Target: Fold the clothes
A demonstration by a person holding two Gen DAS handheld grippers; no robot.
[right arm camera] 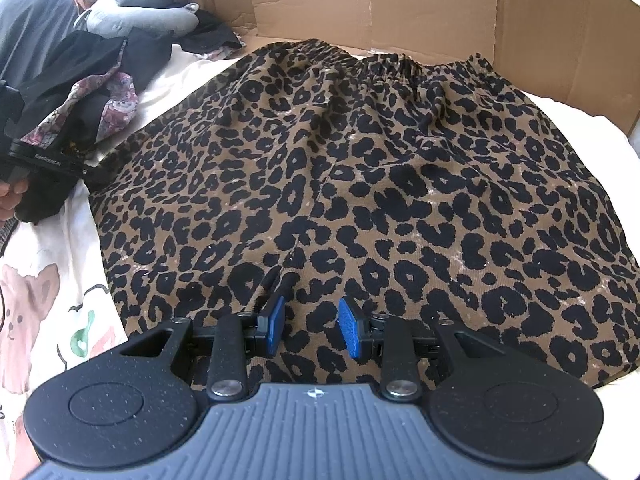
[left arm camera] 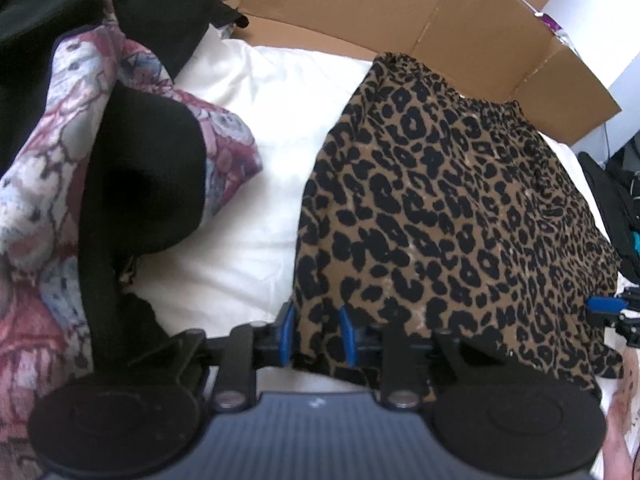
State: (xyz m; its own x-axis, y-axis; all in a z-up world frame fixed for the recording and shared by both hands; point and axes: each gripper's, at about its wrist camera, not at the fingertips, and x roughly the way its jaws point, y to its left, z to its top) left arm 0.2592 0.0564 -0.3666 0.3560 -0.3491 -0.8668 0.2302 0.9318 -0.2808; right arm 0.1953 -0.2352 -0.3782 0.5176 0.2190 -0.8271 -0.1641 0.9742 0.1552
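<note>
On the white bed sheet (left arm camera: 256,128) a leopard-print skirt (right arm camera: 360,184) lies spread flat, its gathered elastic waistband (right arm camera: 384,65) at the far side, close against a wall of brown cardboard (right arm camera: 420,4). Both grippers point down at the skirt's near hem. The left gripper (left arm camera: 316,334) sits at the hem's left corner, its blue pads (left arm camera: 286,330) standing a little apart with the edge of the fabric between them; whether they actually pinch the cloth I cannot tell. The right gripper (right arm camera: 312,330) hangs over the middle of the near hem, its jaws partly open, the printed fabric showing in the gap and nothing gripped that I can see. To the left of the skirt a heap of other clothes is piled up: a floral pink-and-blue garment (left arm camera: 52,152) tangled with black cloth (left arm camera: 148,176). Farther back on that side lies a grey cushion (right arm camera: 140,10). Near the front left, the bedding carries a cartoon bear print (right arm camera: 28,304). A person's fingers (right arm camera: 10,196) show at the left edge of the right wrist view, wrapped round the other tool's handle.
</note>
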